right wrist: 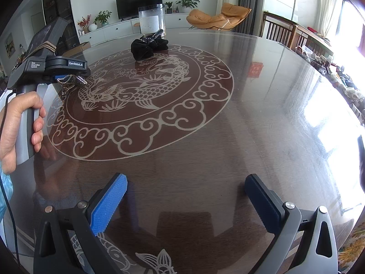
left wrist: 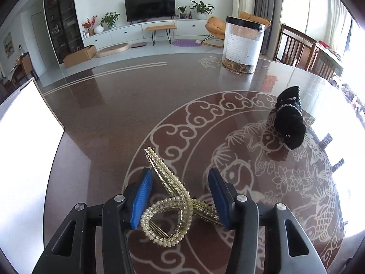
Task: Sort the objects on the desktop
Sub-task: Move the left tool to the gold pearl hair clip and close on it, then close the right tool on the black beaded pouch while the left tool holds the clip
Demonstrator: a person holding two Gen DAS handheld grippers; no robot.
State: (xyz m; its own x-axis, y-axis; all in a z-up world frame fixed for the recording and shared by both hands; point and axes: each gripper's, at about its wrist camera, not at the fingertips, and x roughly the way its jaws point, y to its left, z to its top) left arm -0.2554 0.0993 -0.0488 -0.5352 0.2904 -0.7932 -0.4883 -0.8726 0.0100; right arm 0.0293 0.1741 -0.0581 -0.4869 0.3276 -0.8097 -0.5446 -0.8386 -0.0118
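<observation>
A gold hair clip [left wrist: 168,207] set with pearls and rhinestones sits between the blue pads [left wrist: 141,196] of my left gripper [left wrist: 180,173]. Both pads press its sides, so the gripper is shut on it. In the right wrist view the same clip [right wrist: 71,81] hangs under the left gripper [right wrist: 68,77], at the left edge of the table's fish pattern. A black fabric hair tie [left wrist: 289,121] with a sparkling chain lies further right on the table; it [right wrist: 148,45] is far from my right gripper [right wrist: 186,179]. That gripper is open and holds nothing, low over bare tabletop.
A dark glossy round table [left wrist: 114,114] with a white fish-and-cloud inlay carries everything. A clear jar [left wrist: 243,45] with a black lid stands at the far side. A white flat container [left wrist: 27,148] lies at the left edge. A person's hand [right wrist: 20,123] grips the left tool's handle. Wooden chairs [left wrist: 296,45] stand behind.
</observation>
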